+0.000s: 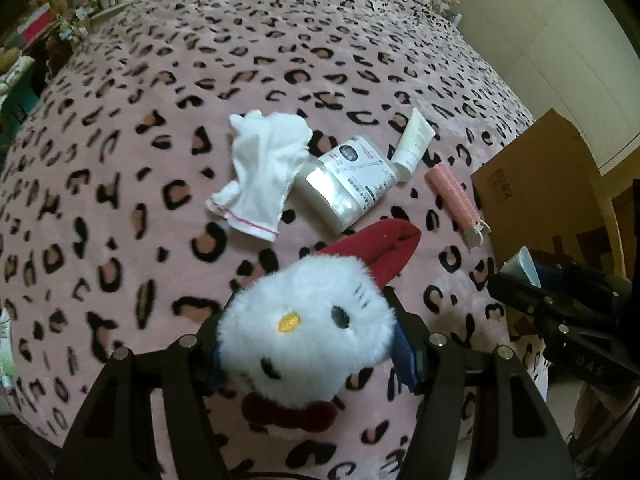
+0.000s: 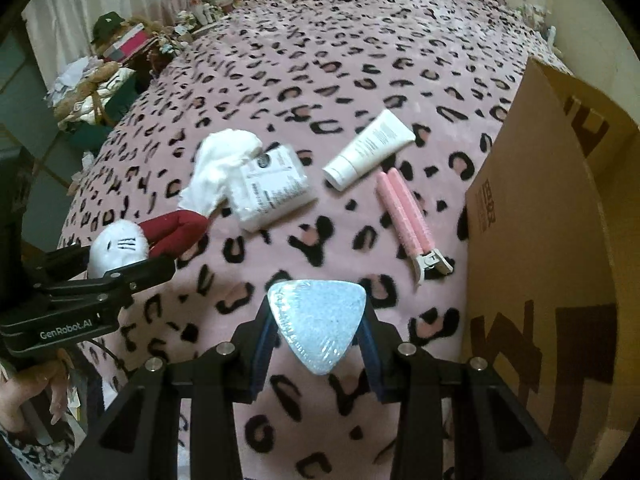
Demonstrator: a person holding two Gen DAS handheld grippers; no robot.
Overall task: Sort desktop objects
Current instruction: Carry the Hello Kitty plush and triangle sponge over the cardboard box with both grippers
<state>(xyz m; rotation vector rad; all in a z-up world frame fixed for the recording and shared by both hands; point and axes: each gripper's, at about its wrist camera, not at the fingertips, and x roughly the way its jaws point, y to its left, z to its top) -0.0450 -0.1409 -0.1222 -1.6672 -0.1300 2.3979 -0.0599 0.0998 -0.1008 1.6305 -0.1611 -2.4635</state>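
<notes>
Two things are already lifted off the bed, one in each gripper, which suggests both are about to be dropped somewhere together, most likely the cardboard box (image 2: 552,216) standing at the right edge. The left gripper (image 1: 308,344) is clamped on a white plush cat toy (image 1: 308,328) with a red cap and red bow; its blue-padded fingers press in on either side of the fluffy head, so the soft fur bulges between them. The right gripper (image 2: 316,328) is closed on a pale blue triangular sponge pad (image 2: 318,320), pinched at its two side edges with the point aimed back toward the camera and held just above the blanket.

Farther out, four items lie on the leopard-print blanket (image 2: 360,60): a crumpled white glove (image 2: 218,168) at left, resting against a clear wrapped packet (image 2: 272,188); a white tube (image 2: 370,150) beyond, and a pink-handled tool (image 2: 408,216) nearest the box. They sit grouped near the box, presumably waiting their turn. Clutter on shelves lies far left, apart from the task.
</notes>
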